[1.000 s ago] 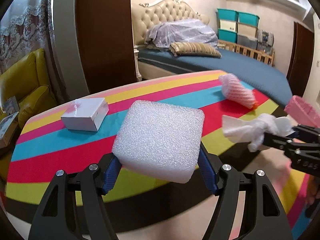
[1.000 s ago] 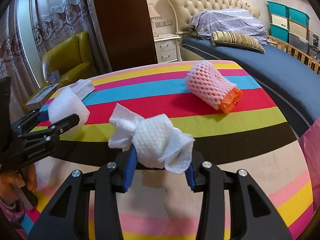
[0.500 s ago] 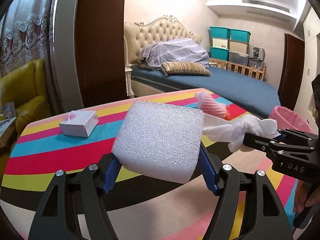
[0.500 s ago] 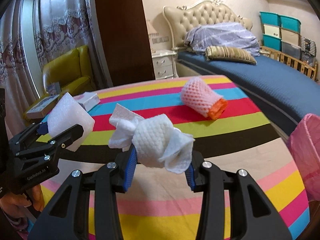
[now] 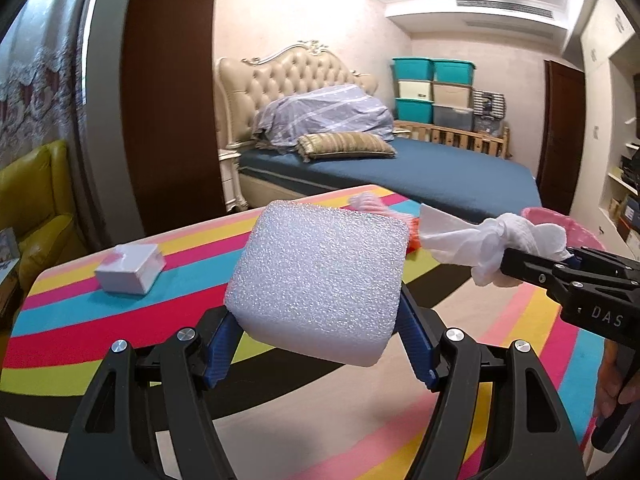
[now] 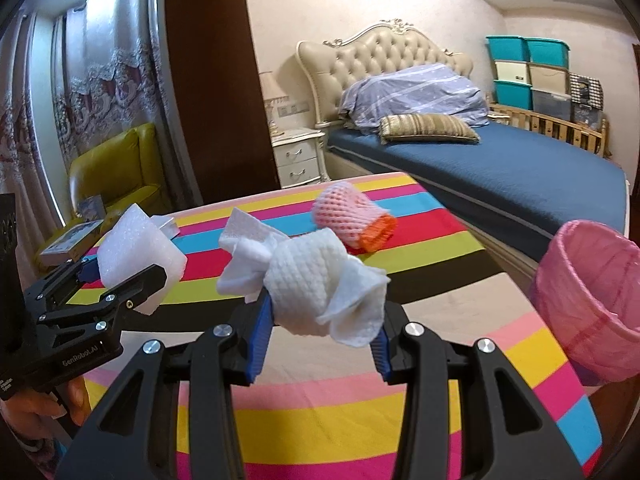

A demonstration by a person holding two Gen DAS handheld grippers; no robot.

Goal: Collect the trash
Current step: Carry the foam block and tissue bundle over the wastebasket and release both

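My left gripper [image 5: 320, 344] is shut on a white foam block [image 5: 320, 280], held up over the striped table [image 5: 80, 320]. That same foam block [image 6: 136, 256] and the left gripper [image 6: 120, 280] show at the left of the right wrist view. A crumpled white paper towel [image 6: 316, 280] sits clamped in my right gripper [image 6: 320, 332]; the towel [image 5: 492, 244] also shows at the right of the left wrist view. A pink foam fruit net [image 6: 352, 220] with an orange end lies on the table. A pink trash bin [image 6: 592, 300] stands to the right.
A small white box [image 5: 132, 268] lies on the table's far left. A bed [image 6: 500, 168] runs behind the table, with a nightstand [image 6: 298, 156] and a yellow armchair [image 6: 112, 176] to the left. Storage boxes [image 5: 432, 92] are stacked at the far wall.
Both grippers rose and swung right with their loads still held. The pink bin has come further into view and the table looks lower and farther off.
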